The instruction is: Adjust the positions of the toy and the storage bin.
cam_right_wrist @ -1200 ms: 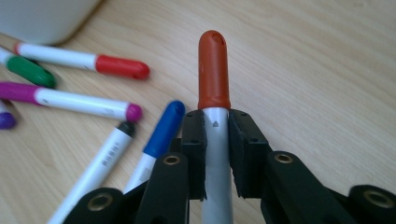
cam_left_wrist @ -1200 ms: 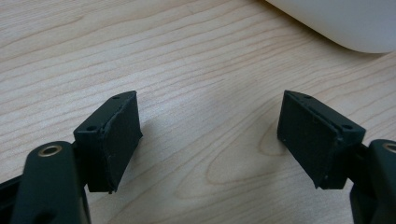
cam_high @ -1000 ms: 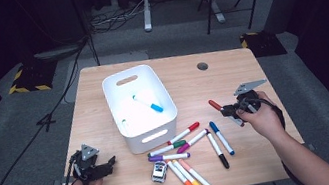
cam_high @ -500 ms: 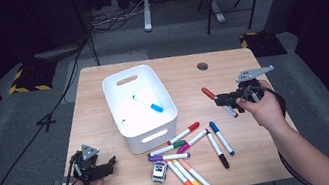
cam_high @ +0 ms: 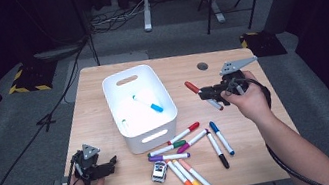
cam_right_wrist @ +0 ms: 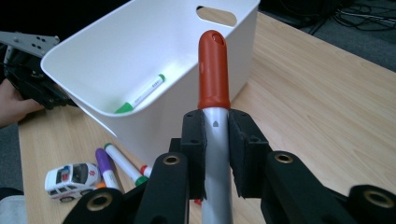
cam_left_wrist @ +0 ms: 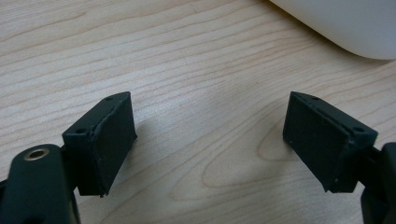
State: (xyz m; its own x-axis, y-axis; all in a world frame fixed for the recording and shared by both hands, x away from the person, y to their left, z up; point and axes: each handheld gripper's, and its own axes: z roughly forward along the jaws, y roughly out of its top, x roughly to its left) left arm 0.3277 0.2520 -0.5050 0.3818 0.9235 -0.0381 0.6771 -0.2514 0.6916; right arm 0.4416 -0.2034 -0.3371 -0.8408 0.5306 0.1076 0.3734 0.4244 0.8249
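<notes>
Nearest the person, loose markers (cam_high: 196, 143) and a toy car (cam_high: 159, 171) lie on the table (cam_high: 276, 104) just in front of the bin (cam_high: 140, 106). Left of the bin, the left claw (cam_left_wrist: 210, 140) has just been spreading, with nothing between its jaws. Right of the bin, the right claw (cam_right_wrist: 216, 154) pinches a red-capped marker (cam_right_wrist: 214, 84) clear of the table. I'd carry it over the rim, cap first, then let go low. No lettering is legible.
</notes>
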